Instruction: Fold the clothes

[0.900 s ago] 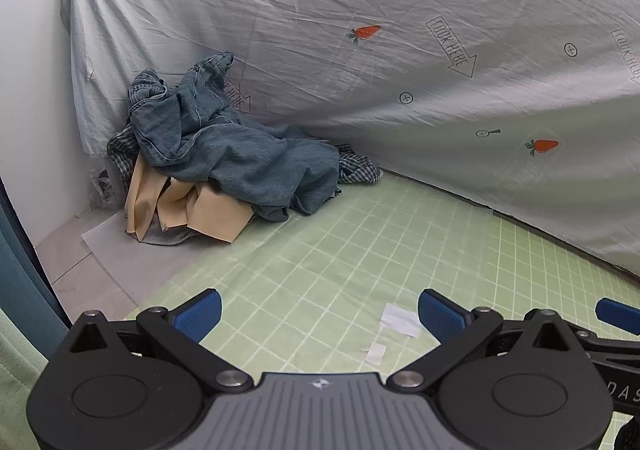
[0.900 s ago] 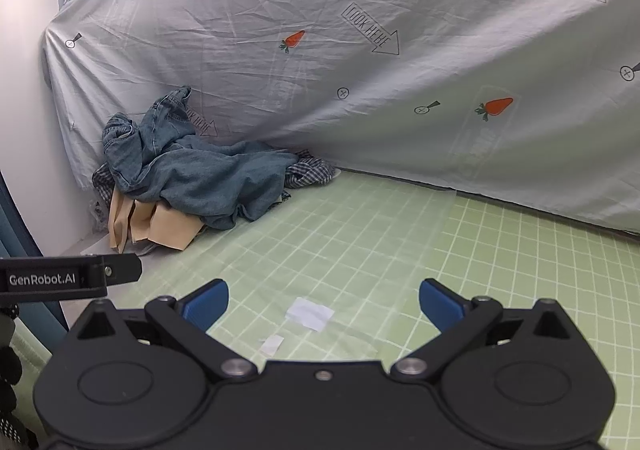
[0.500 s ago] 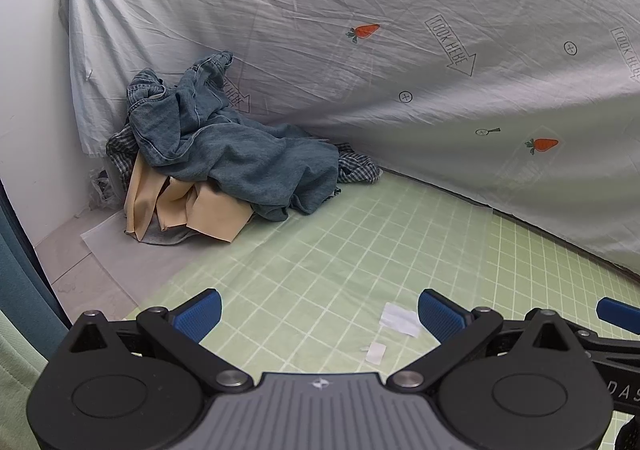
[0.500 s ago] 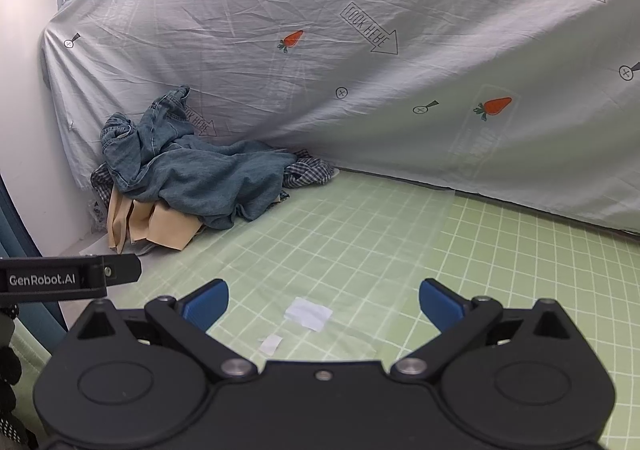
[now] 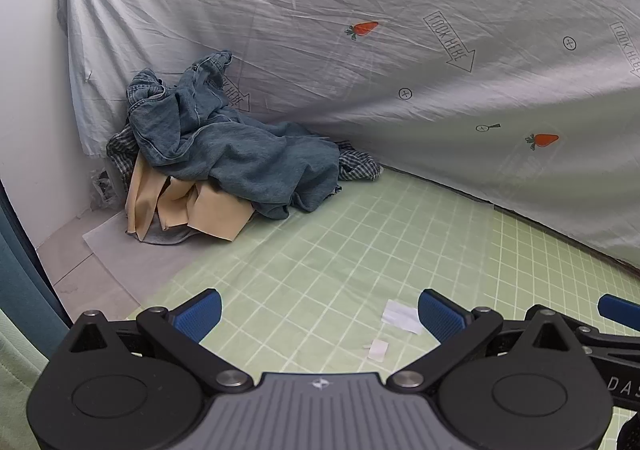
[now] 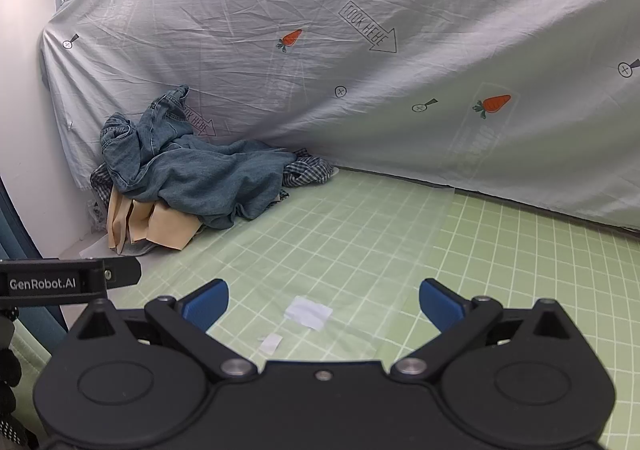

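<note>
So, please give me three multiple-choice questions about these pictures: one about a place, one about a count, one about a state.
1. Where is the clothes pile?
A. In the far left corner, against the hanging sheet
B. Between the left gripper's fingers
C. On the right side of the green mat

2. How many white paper scraps lie on the mat?
A. None
B. Two
C. Five

3. What is the state of the two grippers?
A. Both shut on denim
B. Left open, right shut
C. Both open and empty

Answers:
1 A: the denim and tan cloth lie heaped in the corner below the sheet.
2 B: one larger and one smaller scrap show in the right wrist view.
3 C: the left gripper and right gripper each have their blue pads wide apart, with nothing between.
</note>
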A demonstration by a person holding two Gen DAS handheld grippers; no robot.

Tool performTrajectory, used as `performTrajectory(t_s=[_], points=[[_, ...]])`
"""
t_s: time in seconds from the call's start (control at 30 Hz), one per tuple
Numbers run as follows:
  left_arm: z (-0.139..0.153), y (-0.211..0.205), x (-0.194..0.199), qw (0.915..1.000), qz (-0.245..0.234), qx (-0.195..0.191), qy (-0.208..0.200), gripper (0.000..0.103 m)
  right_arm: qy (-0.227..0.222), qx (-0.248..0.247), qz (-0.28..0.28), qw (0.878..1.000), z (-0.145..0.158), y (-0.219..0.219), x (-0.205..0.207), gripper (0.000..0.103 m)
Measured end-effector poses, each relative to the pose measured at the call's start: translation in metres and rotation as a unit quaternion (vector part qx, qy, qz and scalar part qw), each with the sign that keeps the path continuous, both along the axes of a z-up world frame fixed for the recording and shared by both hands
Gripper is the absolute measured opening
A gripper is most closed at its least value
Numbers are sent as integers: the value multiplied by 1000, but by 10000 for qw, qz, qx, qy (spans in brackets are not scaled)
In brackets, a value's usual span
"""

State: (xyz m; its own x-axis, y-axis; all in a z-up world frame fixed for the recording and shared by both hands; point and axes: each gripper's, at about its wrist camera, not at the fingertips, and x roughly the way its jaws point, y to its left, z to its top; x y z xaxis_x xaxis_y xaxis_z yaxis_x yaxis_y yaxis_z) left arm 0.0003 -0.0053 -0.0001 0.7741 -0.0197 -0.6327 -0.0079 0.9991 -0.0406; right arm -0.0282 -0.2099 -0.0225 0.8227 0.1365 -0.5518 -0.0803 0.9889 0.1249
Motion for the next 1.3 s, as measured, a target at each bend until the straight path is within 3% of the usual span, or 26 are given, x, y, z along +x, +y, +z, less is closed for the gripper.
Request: performTrajectory(t_s=[1.3], points=[[-11, -1, 7, 9998, -16, -75, 185, 103, 106, 11, 28, 9999, -5, 2, 8, 103]])
